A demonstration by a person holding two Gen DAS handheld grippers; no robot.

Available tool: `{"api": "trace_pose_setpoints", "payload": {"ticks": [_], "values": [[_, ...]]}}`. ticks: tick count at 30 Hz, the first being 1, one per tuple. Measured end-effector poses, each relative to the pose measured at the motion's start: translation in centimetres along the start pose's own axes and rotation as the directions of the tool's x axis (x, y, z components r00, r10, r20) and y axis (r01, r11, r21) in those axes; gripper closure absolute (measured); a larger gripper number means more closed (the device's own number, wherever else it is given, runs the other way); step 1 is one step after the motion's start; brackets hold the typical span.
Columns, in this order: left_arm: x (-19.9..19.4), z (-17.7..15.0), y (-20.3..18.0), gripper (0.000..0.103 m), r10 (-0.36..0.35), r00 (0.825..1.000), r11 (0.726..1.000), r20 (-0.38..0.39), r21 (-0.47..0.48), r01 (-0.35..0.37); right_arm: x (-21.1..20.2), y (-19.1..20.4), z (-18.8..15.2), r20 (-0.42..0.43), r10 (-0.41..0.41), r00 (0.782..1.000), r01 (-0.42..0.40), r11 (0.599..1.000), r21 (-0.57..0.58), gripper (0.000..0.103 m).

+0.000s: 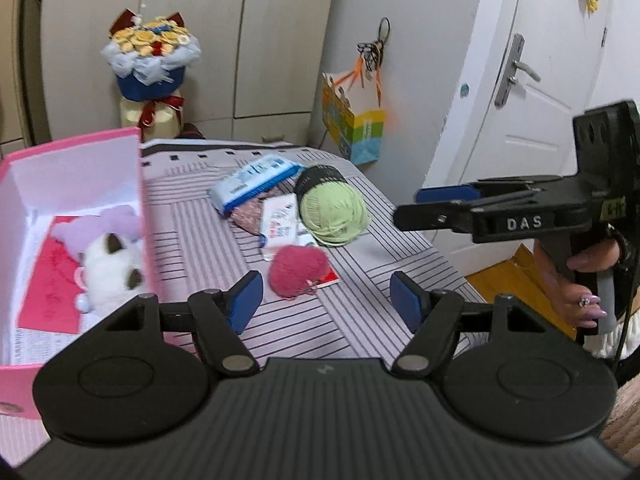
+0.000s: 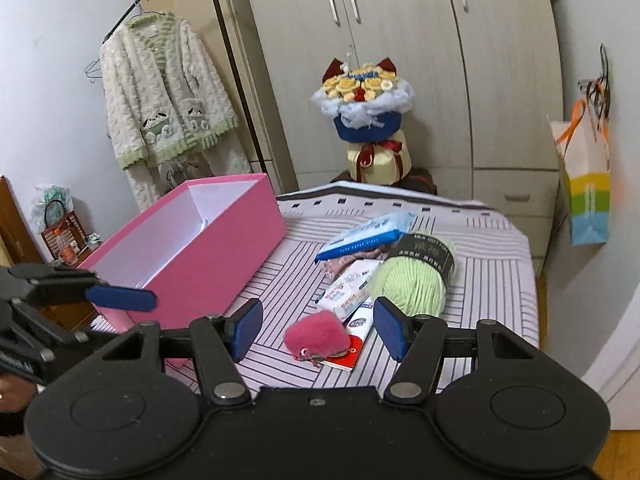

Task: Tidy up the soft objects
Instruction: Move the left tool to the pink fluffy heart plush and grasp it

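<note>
A pink box (image 1: pixel 136 148) stands open on the striped bed at the left; a white and purple plush toy (image 1: pixel 112 264) lies inside it. The box also shows in the right wrist view (image 2: pixel 208 256). On the bed lie a pink fuzzy pouch (image 1: pixel 296 272) (image 2: pixel 316 336), a green yarn ball (image 1: pixel 334 212) (image 2: pixel 416 276), a blue wipes pack (image 1: pixel 256 182) (image 2: pixel 368 234) and small tissue packets (image 1: pixel 280 220) (image 2: pixel 348 296). My left gripper (image 1: pixel 326 300) is open and empty, just short of the pouch. My right gripper (image 2: pixel 316 326) is open, with the pouch between its fingers in view.
The striped bed (image 1: pixel 360 320) ends at the right, above a wooden floor. A flower bouquet (image 1: pixel 150 64) stands behind the bed by the wardrobe. A colourful gift bag (image 1: pixel 356 128) hangs at the right near a white door. Pyjamas (image 2: pixel 168 100) hang on a rack behind the box.
</note>
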State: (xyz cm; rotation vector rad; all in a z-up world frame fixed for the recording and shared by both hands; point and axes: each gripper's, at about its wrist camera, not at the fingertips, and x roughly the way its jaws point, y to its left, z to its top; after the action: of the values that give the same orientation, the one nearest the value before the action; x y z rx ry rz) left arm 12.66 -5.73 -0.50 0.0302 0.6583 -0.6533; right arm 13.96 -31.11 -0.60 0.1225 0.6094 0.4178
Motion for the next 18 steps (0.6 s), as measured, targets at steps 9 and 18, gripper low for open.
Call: {"api": "trace_pose_setpoints", "payload": {"ticks": [9, 18], "values": [[6.2, 0.4, -0.6, 0.034, 0.024, 1.0, 0.999, -0.003, 0.031, -0.024, 4.5, -0.8, 1.5, -0.053, 0.086, 0.995, -0.088, 0.996, -0.035, 0.054], [11.9, -0.2, 1.4, 0.034, 0.042, 0.999, 0.997, -0.021, -0.056, -0.043, 10.7, -1.4, 2.3, -0.155, 0.064, 0.986, -0.07, 0.997, -0.033, 0.054]]}}
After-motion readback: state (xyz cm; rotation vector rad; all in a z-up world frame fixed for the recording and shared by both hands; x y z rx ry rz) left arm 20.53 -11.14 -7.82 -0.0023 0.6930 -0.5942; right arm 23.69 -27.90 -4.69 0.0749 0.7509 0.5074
